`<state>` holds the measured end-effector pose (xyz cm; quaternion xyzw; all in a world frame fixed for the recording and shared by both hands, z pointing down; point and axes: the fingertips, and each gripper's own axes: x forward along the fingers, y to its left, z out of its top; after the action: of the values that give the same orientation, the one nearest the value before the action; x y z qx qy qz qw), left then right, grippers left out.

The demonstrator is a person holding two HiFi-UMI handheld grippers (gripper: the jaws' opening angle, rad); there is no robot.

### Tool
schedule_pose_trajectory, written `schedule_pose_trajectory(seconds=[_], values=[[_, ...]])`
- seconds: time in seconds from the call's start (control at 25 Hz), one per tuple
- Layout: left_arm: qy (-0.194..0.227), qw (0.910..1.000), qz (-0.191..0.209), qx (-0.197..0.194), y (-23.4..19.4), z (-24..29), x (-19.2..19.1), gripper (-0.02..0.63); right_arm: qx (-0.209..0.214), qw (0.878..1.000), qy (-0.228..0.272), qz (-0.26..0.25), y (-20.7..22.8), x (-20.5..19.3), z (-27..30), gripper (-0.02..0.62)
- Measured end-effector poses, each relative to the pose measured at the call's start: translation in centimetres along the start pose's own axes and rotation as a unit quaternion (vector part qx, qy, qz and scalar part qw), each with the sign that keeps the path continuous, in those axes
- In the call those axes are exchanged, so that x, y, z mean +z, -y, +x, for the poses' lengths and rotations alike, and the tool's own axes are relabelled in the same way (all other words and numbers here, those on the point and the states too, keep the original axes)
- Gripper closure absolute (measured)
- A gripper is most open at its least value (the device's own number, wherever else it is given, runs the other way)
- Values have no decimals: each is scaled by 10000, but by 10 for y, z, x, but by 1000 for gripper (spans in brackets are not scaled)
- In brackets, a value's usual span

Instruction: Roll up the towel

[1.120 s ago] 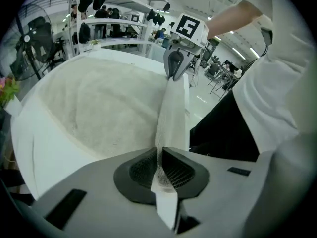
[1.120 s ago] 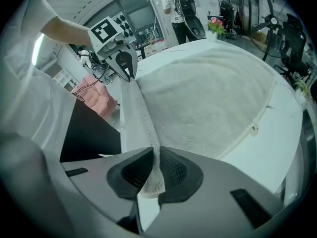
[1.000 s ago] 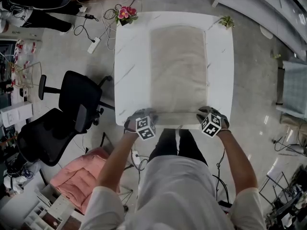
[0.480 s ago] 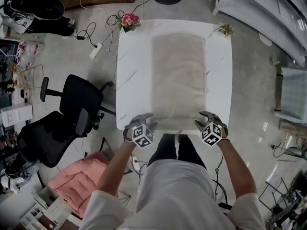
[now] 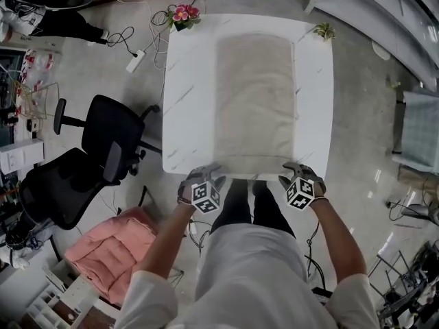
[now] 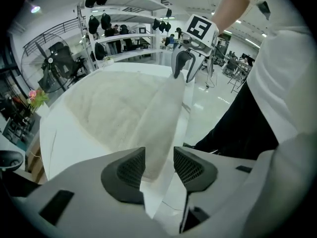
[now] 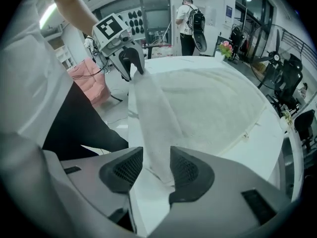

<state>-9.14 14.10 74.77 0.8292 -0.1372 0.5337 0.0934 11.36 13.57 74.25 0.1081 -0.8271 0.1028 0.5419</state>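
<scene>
Head view shows the towel point(image 5: 255, 101) lying almost fully flat on the table point(image 5: 184, 115), stretching away from both grippers. Only its edge nearest to them is turned up into a narrow band that runs from one gripper to the other. In the left gripper view, the left gripper point(image 6: 159, 165) has this band between its jaws, which have just been opening wide and then closing a little; the pads do not seem to press it. The right gripper point(image 7: 156, 166) is the same, jaws apart with the band between them. I judge the rolling as barely started: nearly the whole towel remains to be rolled.
</scene>
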Motion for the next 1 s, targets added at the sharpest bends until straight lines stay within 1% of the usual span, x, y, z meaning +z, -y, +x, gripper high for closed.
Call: schedule_pose_trajectory(seconds=[0.08,0.16,0.32,0.4,0.48,0.64,0.76,0.88,1.0], values=[[-29,10000,-40,66,-1,8,-7,408,-55,10000,-56,-27,1,-7,7,410],[-24,9999,2,142,-4,14,-8,416,-136,9998,-85,-97,4,-11,12,423],[-34,9992,212,338,-11,16,-8,518,-462,9983,-58,-354,11,-12,18,493],[-40,9989,286,369,-10,15,-9,560,-554,9978,12,-350,10,-12,18,530],[-43,9988,326,352,-3,11,-10,566,-570,9980,46,-278,5,-12,15,542],[-85,9993,315,167,20,4,-16,568,-398,9989,18,-256,-17,-17,7,546],[-153,9994,300,-67,43,-2,-23,568,-150,9995,-34,-278,-41,-21,2,546],[-189,9990,255,-323,62,-7,-29,568,147,9997,-86,-167,-62,-26,-2,546],[-204,9981,180,-559,67,-13,-30,568,425,9990,-160,12,-68,-26,-4,545]])
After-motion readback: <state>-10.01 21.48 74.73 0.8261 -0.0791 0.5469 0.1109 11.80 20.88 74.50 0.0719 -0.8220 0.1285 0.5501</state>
